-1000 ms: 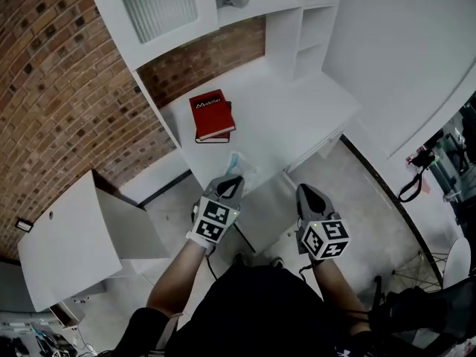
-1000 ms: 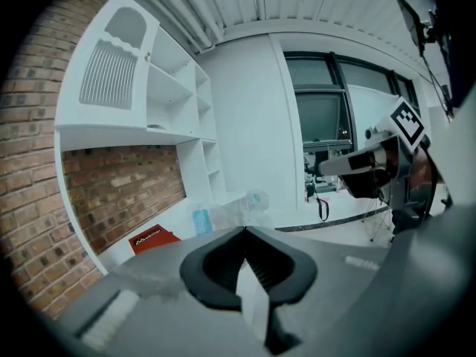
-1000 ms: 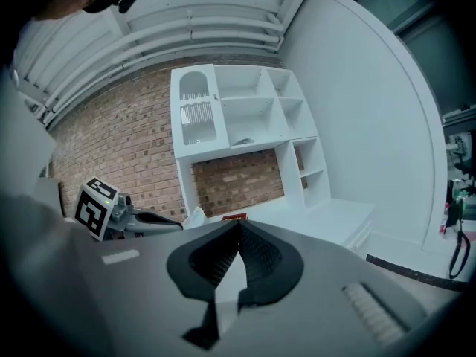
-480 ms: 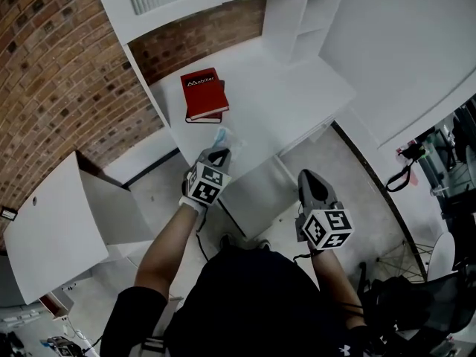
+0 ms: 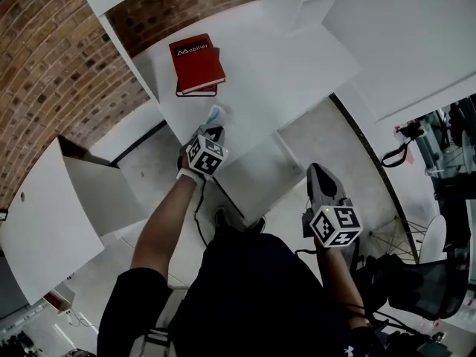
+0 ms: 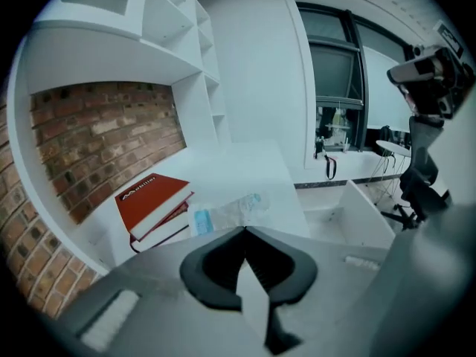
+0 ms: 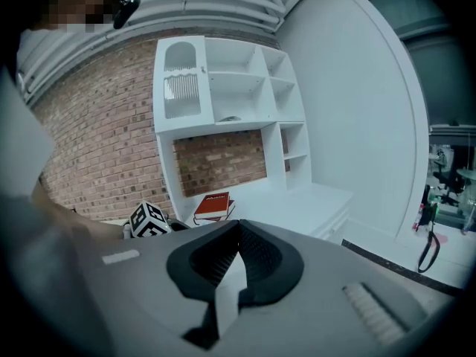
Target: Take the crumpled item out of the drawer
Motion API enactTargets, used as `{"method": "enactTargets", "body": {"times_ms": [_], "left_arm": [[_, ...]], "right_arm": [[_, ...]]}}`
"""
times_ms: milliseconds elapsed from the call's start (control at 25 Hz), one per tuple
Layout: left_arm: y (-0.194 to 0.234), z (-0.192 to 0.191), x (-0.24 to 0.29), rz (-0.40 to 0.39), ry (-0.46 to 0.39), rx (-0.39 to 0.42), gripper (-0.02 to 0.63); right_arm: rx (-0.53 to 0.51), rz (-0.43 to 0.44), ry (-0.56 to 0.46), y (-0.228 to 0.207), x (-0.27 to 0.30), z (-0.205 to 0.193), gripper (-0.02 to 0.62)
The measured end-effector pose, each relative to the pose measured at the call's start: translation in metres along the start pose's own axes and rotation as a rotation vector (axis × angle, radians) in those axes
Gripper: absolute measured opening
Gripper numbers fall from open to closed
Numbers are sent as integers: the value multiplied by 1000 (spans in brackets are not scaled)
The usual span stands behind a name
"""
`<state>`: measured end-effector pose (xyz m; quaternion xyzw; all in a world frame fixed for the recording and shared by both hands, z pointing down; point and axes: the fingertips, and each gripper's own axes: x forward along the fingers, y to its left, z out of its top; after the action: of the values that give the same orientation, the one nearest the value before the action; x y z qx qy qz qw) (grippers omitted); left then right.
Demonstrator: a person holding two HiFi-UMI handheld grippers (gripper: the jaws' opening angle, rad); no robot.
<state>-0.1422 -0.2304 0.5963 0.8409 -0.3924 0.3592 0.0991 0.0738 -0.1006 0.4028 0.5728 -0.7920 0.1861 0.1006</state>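
Head view, left side: grips the crumpled item (image 5: 216, 115) in the left gripper (image 5: 212, 132), jaws clenched on its near edge, at the front of the desk (image 5: 282, 58) and just short of the red book (image 5: 195, 64). Resting or just above the surface, unclear. Sits well clear of the open drawer (image 6: 364, 214), so probably held here for setting down on bare, flat space. Holds the right gripper (image 5: 317, 171) low beside the body, jaws pressed together on nothing, likely just out of the way. Reads "Mobilier" in white on the book cover. Shows a blue label (image 6: 201, 222) on the item, print too small to read. Bears only square patterns on each marker cube (image 5: 206, 157), no words.
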Motion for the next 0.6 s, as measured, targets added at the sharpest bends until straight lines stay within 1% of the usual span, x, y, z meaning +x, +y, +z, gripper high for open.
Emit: {"method": "enactTargets", "body": {"times_ms": [120, 240, 440, 600], "left_arm": [[3, -18, 18, -15, 59, 12, 4], [4, -29, 34, -22, 101, 23, 5], [-2, -41, 55, -38, 154, 65, 5], [-8, -45, 66, -42, 173, 85, 6]], "right_arm": [[17, -26, 15, -4, 0, -8, 3], [36, -50, 27, -11, -1, -15, 3], [63, -81, 41, -21, -4, -26, 3], [80, -85, 44, -23, -3, -32, 3]]}}
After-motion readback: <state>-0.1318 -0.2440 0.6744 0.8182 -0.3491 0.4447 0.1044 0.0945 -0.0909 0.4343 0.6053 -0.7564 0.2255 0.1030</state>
